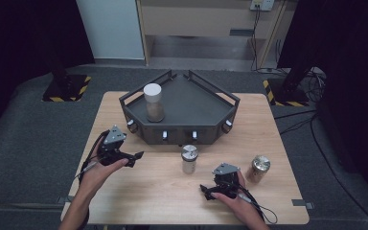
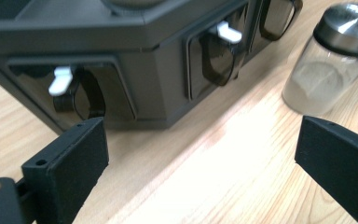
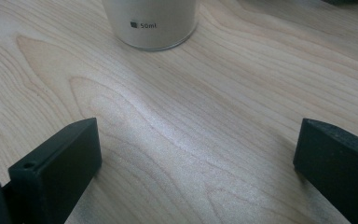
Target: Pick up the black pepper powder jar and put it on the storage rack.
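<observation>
Left gripper (image 1: 133,157), held in our left hand (image 1: 106,168), sits low over the pale wooden table (image 1: 139,196) with its black jaws spread wide and nothing between them; right gripper (image 1: 207,191), in our right hand (image 1: 231,199), is likewise spread and empty, close above the wood at the near right.

Between the two grippers stands the small clear glass shaker with a brushed-metal cap and pale powder inside (image 1: 189,159); it is upright, apart from both grippers, and just in front of the dark grey angular tray-stand with railed edges (image 1: 206,103).

In the left gripper view the shaker (image 2: 328,60) shows at upper right, beyond the right jaw; the stand's front wall (image 2: 154,79) fills the space ahead, with white toggle levers (image 2: 228,31) and smoky translucent hooks (image 2: 221,58) on its panels; this wall stands directly ahead of the left jaws.

On the stand's deck stands a tall jar with a white lid and brown granules (image 1: 153,102), at the left rear. A squat jar with a gold-toned metal lid (image 1: 258,167) stands on the table right of the right gripper, near it but not touching.

In the right gripper view the shaker's base (image 3: 151,23) lies ahead, bare wood in between; printed text reads "50ml" beside a small dark square mark.
</observation>
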Demonstrator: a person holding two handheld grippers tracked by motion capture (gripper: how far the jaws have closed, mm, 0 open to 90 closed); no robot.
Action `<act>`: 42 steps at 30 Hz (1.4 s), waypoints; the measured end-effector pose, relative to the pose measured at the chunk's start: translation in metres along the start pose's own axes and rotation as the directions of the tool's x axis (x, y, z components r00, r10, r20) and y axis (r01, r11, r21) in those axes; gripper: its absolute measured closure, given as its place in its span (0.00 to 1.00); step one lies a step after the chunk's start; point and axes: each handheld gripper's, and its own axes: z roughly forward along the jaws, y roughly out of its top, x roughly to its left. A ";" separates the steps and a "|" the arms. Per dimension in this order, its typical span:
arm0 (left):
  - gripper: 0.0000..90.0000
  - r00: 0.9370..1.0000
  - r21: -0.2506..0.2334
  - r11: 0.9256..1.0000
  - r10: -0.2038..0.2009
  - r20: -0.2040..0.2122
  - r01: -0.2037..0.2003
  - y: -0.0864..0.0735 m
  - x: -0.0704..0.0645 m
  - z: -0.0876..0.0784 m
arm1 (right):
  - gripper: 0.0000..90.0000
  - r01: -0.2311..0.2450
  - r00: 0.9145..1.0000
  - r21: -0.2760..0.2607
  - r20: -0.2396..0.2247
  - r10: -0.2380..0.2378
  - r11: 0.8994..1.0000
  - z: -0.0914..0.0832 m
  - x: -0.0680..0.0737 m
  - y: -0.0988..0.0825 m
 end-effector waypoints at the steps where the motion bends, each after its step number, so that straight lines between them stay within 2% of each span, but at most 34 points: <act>1: 0.02 1.000 0.002 1.000 -0.004 0.001 0.004 -0.002 0.000 0.000 | 0.01 0.000 1.000 0.000 0.000 0.000 1.000 0.000 0.000 0.000; 8: 0.02 1.000 0.014 1.000 -0.014 0.006 0.013 -0.013 -0.011 0.003 | 0.01 0.000 1.000 0.000 0.000 0.000 1.000 0.000 0.000 0.000; 14: 0.02 0.999 0.011 0.999 -0.043 0.010 0.043 -0.025 -0.018 0.009 | 0.01 0.000 1.000 0.000 0.000 0.000 1.000 0.000 0.000 0.000; 18: 0.02 0.998 0.013 0.998 -0.054 -0.012 0.054 -0.033 -0.027 0.013 | 0.01 0.000 1.000 0.000 0.000 0.000 1.000 0.000 0.000 0.000; 22: 0.02 0.998 0.032 0.998 -0.056 -0.013 0.056 -0.040 -0.034 0.017 | 0.01 0.000 1.000 0.000 0.000 0.000 1.000 0.000 0.000 0.000; 30: 0.02 0.998 0.060 0.997 -0.057 -0.015 0.058 -0.048 -0.046 0.014 | 0.01 0.000 1.000 0.000 0.000 0.000 1.000 0.000 0.000 0.000; 33: 0.02 0.998 0.058 0.996 -0.069 -0.017 0.069 -0.052 -0.050 0.013 | 0.01 0.000 1.000 0.000 0.000 0.000 1.000 0.000 0.000 0.000; 35: 0.02 0.998 0.063 0.996 -0.059 -0.030 0.060 -0.054 -0.054 0.013 | 0.01 0.000 1.000 0.000 0.000 0.000 1.000 0.000 0.000 0.000; 42: 0.03 0.993 0.069 0.993 -0.094 -0.071 0.099 -0.066 -0.059 0.015 | 0.01 0.000 1.000 0.000 0.000 0.000 1.000 0.000 0.000 0.000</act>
